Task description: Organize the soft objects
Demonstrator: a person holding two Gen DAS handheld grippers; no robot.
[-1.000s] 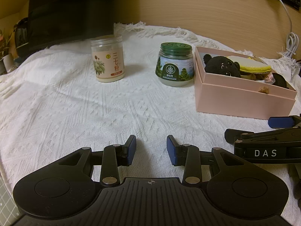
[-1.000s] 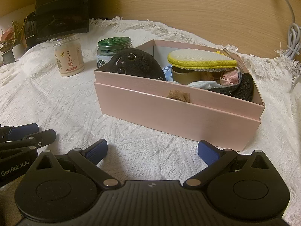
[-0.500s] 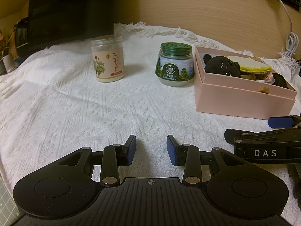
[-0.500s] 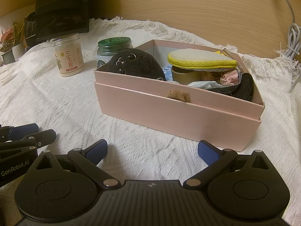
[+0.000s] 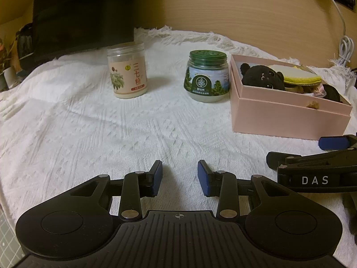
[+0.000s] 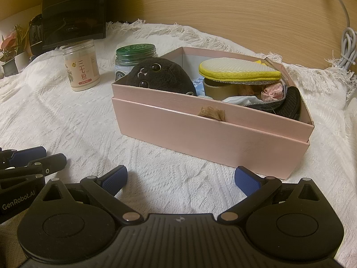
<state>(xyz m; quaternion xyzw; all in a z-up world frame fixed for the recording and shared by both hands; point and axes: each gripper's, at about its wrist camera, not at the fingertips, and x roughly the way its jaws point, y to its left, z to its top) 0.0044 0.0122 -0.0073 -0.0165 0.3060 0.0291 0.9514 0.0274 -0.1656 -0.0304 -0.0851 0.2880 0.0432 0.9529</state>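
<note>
A pink box stands on the white knitted cloth. Inside it lie a black plush toy, a yellow-and-white sponge pad, a tape roll, pale fabric pieces and a dark knitted item. My right gripper hovers just in front of the box, jaws wide open, nothing between them. My left gripper rests over bare cloth left of the box, jaws partly open and empty. Each gripper shows at the edge of the other's view.
A clear jar with a beige label and a green-lidded jar stand left of the box. A black monitor sits at the back left, potted plants beside it. A white cable hangs down the wooden panel.
</note>
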